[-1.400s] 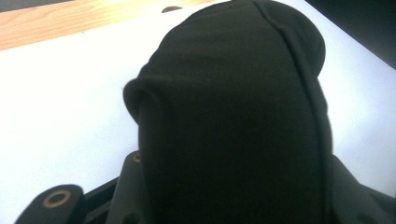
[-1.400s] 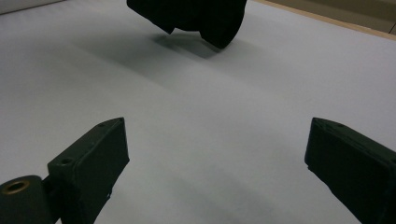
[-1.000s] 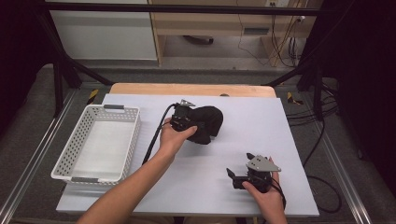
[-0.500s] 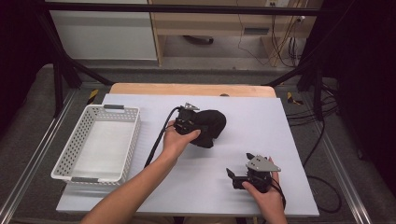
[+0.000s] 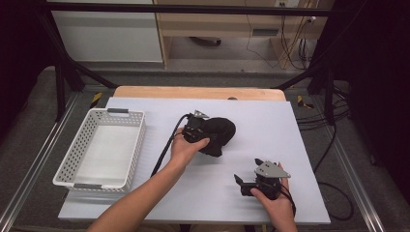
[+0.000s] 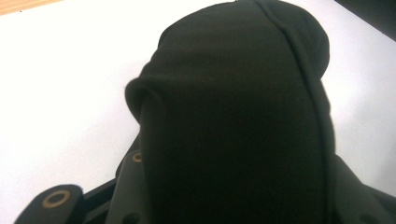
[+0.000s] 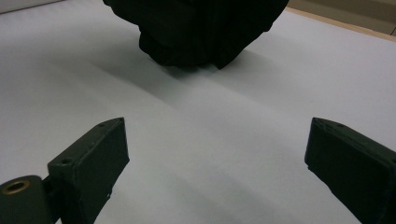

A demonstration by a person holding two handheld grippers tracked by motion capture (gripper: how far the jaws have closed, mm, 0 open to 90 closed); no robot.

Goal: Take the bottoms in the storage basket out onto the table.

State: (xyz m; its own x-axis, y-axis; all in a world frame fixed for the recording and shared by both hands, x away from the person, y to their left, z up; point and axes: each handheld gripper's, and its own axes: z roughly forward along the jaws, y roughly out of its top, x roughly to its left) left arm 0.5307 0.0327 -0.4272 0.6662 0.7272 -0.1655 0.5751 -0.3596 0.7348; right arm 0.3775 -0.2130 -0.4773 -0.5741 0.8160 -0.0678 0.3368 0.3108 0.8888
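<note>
The left gripper (image 5: 205,129) was closed on a black cloth (image 5: 220,135), and in the left gripper view the cloth (image 6: 233,121) was seen bunched between the jaws and draped over them, so that most of both jaws was covered. The left hand (image 5: 186,147) was wrapped around the gripper body, and a black cable (image 5: 167,147) was trailed from it toward the near edge. The cloth was located near the middle of the white table (image 5: 270,121), with its lower edge seen in the right gripper view (image 7: 196,32) resting on, or just above, the surface; which of the two could not be told.

The right gripper (image 5: 241,181) was held by the right hand (image 5: 273,203) low over the near right part of the table, well apart from the cloth. Its jaws were spread wide, with nothing but bare table surface between them, and were pointed toward the cloth.

A white perforated basket (image 5: 104,145) was placed at the left side of the table, apart from both grippers. A wooden board edge (image 5: 193,92) was visible beyond the far side of the table.
</note>
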